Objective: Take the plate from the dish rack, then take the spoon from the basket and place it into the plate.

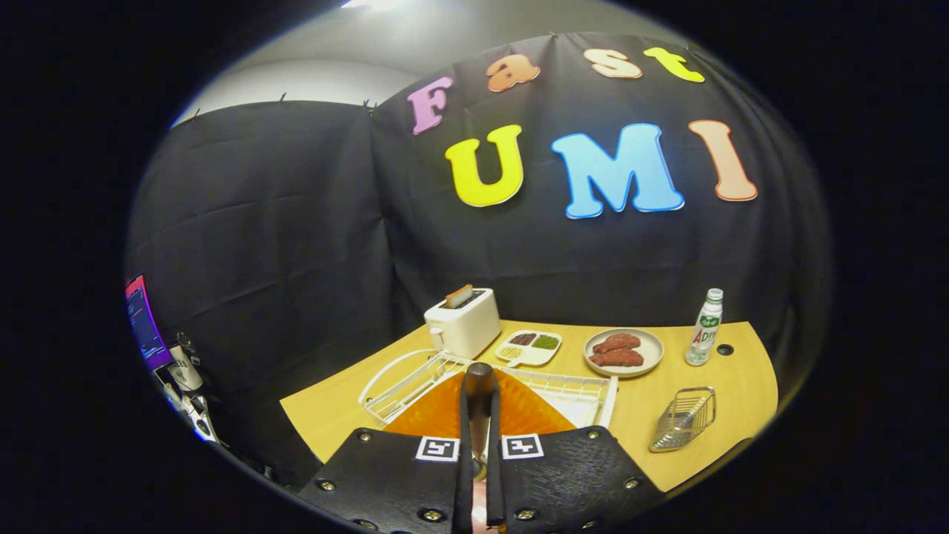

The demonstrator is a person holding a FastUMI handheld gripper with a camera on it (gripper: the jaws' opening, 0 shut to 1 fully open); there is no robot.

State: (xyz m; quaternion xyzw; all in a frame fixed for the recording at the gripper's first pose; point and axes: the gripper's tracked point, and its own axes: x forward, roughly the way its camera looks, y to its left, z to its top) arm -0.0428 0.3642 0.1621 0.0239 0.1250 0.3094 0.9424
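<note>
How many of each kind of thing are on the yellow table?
Toaster: 1
Plates: 3, namely orange plate gripped by the fingers, round plate with food, divided dish
Dish rack: 1
Wire basket: 1
Bottle: 1
Total: 7

my fingers (478, 445): matt black, textured | plate (445, 415) between them: ribbed orange, glossy | dish rack (415, 374) beneath plate: white wire | basket (683, 420) right of rack: shiny metal wire | table (334, 408): smooth wood
</note>
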